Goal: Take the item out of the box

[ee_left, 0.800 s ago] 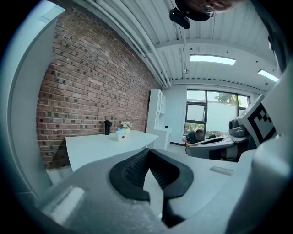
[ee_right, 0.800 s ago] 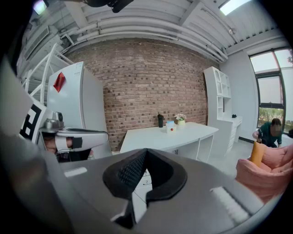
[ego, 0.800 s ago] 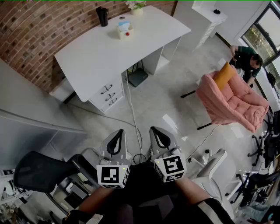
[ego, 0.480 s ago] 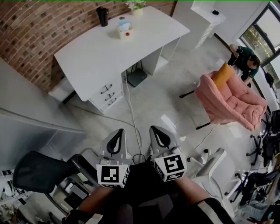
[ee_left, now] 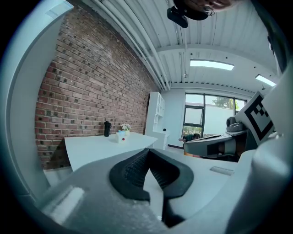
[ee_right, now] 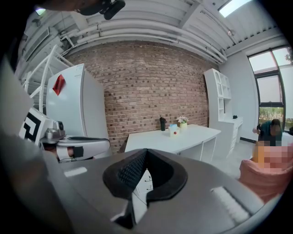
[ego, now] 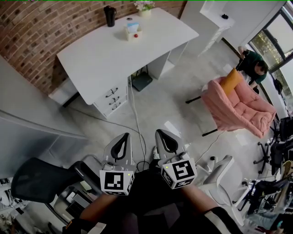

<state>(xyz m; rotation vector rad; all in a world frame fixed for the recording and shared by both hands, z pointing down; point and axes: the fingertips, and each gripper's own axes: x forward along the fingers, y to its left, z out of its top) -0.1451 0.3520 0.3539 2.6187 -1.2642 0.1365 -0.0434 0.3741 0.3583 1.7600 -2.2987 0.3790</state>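
Observation:
A small white box (ego: 132, 32) with a blue item showing at its top stands on the far part of the white desk (ego: 110, 57), across the room. It also shows small in the left gripper view, box (ee_left: 122, 136), and in the right gripper view, box (ee_right: 173, 131). My left gripper (ego: 124, 137) and right gripper (ego: 161, 133) are held side by side close to my body, over the floor, far from the desk. Both point toward the desk. Each has its jaws shut tip to tip with nothing between them.
A black tumbler (ego: 109, 16) and a flower pot (ego: 144, 7) stand on the desk near the box. Drawers (ego: 112, 98) sit under it, and a cable (ego: 137, 116) runs over the floor. A pink armchair (ego: 240, 107) and a person (ego: 251, 64) are at right, a black office chair (ego: 39, 180) at left.
The head view has shifted slightly, so the desk and armchair sit a little differently in the picture. Both grippers stay shut, side by side, in the same place.

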